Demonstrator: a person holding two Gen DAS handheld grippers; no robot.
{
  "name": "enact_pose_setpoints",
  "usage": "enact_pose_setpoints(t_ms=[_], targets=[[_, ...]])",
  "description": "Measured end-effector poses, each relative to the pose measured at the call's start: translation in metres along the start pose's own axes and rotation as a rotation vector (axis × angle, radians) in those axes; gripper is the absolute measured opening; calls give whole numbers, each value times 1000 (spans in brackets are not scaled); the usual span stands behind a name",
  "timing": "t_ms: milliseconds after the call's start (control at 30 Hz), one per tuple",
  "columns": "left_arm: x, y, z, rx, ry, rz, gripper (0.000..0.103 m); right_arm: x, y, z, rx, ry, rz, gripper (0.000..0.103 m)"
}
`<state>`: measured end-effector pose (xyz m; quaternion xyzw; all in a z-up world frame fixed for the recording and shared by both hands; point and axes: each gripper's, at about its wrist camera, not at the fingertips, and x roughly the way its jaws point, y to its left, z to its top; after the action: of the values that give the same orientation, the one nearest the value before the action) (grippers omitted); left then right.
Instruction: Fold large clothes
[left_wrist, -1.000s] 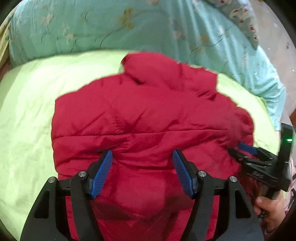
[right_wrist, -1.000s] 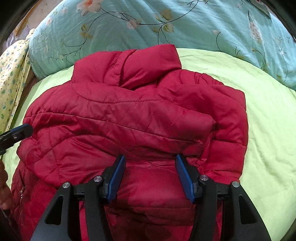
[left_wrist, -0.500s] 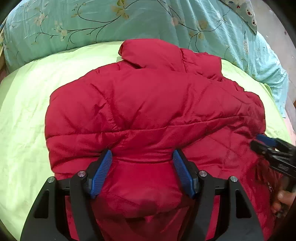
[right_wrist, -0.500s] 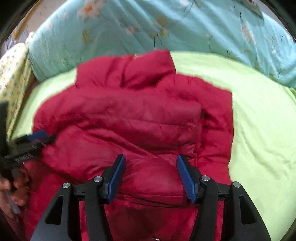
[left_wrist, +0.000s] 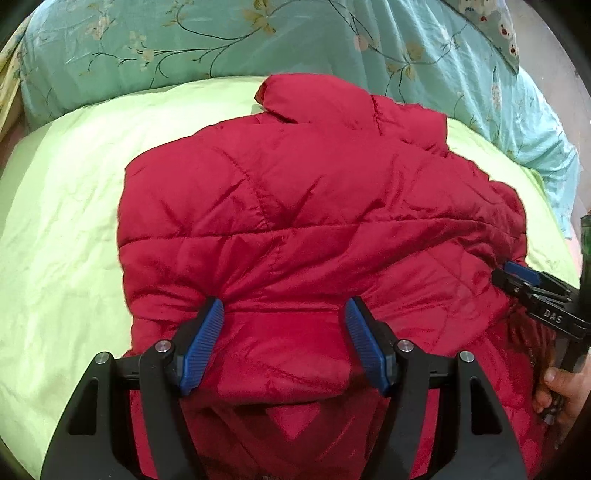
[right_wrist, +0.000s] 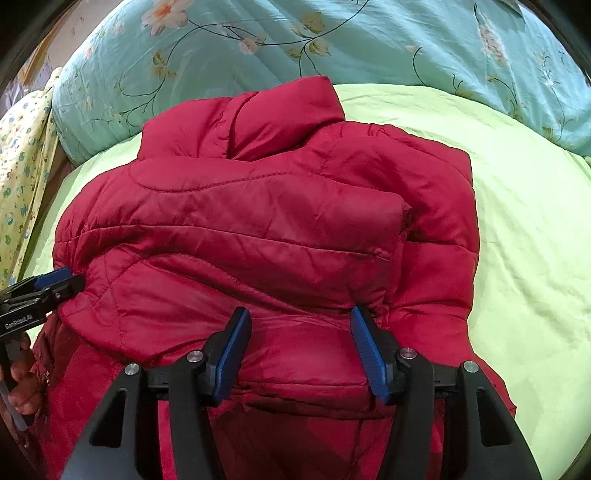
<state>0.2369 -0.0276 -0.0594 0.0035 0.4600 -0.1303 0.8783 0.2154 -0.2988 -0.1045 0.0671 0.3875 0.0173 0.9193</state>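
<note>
A red quilted puffer jacket (left_wrist: 314, 221) lies on a light green bed sheet (left_wrist: 66, 221), collar at the far end and sleeves folded across the body; it also shows in the right wrist view (right_wrist: 258, 236). My left gripper (left_wrist: 282, 321) is open, its blue pads apart over the jacket's near left part. My right gripper (right_wrist: 299, 332) is open over the jacket's near right part, with nothing between its pads. Each gripper shows at the edge of the other's view: the right one (left_wrist: 517, 277) and the left one (right_wrist: 62, 282).
A teal floral quilt (left_wrist: 295, 40) lies bunched along the far side of the bed, also in the right wrist view (right_wrist: 332, 40). A yellow patterned cloth (right_wrist: 22, 166) hangs at the far left. Green sheet (right_wrist: 524, 221) lies bare on both sides of the jacket.
Both grippers stay open. The views have shifted over the jacket; the left view now sits more to the jacket's left, and the folded sleeve lies flatter across the body.
</note>
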Motion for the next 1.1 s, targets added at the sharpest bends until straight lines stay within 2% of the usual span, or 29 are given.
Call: enact_pose_setpoints(t_ms=[167,300,500,733,900,1100], targets=[[-25,13,-11,-42,-17,-22,68,-24,-7,0,50,-2,58,59],[-43,19,-26,-62,-21,-24,68,-49,-5,-8,52,10,67,59],[-64,27,-56,-87,-7,-30,68,-80,-6,-31,48,40,106,60],[-92,41,-88,-127,3,-19,68,-109,-9,-61,56,64,131,67],[-106,58,-108,-172,23,-40,68,-132,-20,-87,86,89,170,72],[-121,72,-137,-173,48,-9,68,-155,-41,-122,101,117,76,76]])
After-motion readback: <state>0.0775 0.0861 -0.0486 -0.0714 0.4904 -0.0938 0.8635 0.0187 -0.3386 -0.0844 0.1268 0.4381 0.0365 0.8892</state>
